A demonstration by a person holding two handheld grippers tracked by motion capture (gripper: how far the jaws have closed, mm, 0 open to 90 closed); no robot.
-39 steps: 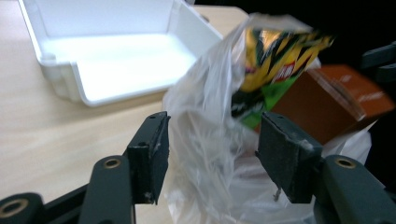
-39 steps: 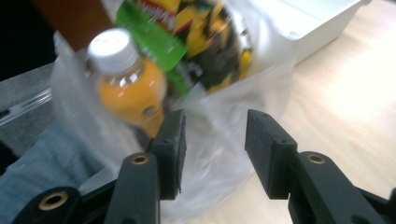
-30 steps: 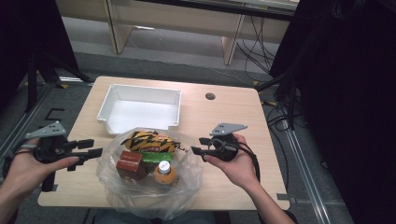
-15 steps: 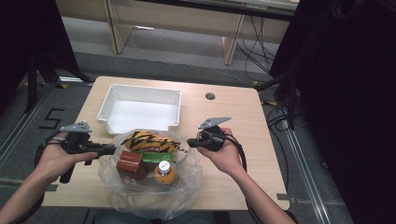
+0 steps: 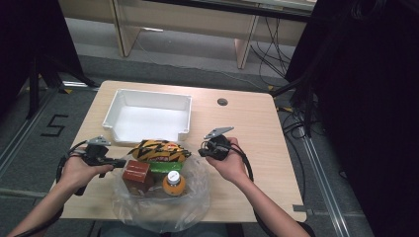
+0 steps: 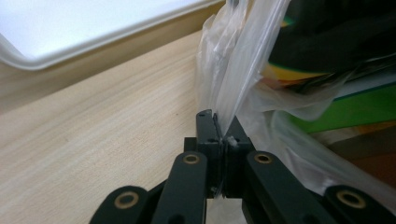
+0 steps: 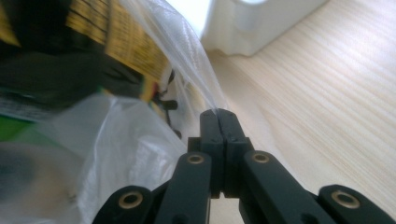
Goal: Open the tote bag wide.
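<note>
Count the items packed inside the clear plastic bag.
4, perhaps more hidden beneath. In the plastic bag: a yellow-and-black striped packet at the far side, a green packet under it, a brown box at left, an orange bottle in front.

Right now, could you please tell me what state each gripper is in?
Left gripper: shut on the bag, film pinched between its jaws.
Right gripper: shut on the bag, gripping its edge.

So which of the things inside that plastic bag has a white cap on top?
The small orange bottle at the front of the clear plastic bag. The striped packet, green pack and red-brown box have no cap.
</note>
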